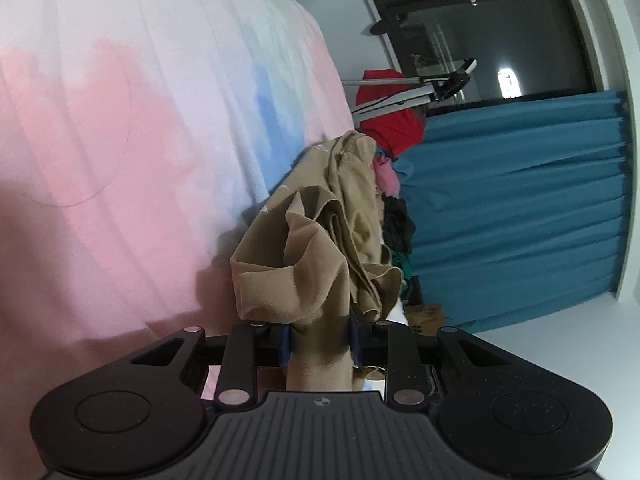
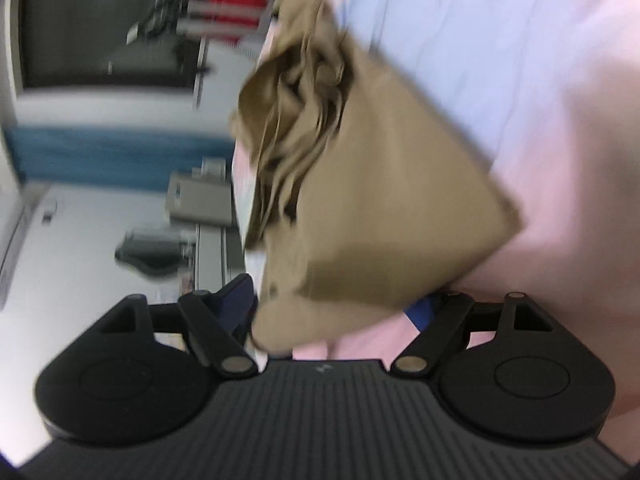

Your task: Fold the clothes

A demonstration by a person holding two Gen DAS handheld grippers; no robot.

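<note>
A tan garment point(image 1: 320, 248) hangs bunched in front of the pink and blue bedsheet point(image 1: 120, 120). My left gripper point(image 1: 320, 344) is shut on a fold of it; the cloth passes between the blue pads. In the right wrist view the same tan garment point(image 2: 380, 200) spreads as a broad flap over the sheet point(image 2: 540, 80). My right gripper point(image 2: 336, 312) has its fingers wide apart with cloth draped between them. That view is blurred by motion.
A pile of other clothes point(image 1: 394, 216), pink, black and red, lies beyond the tan garment. A blue curtain point(image 1: 520, 216) and a dark window point(image 1: 480, 40) are behind. A white stand arm point(image 1: 400, 96) crosses near the red cloth.
</note>
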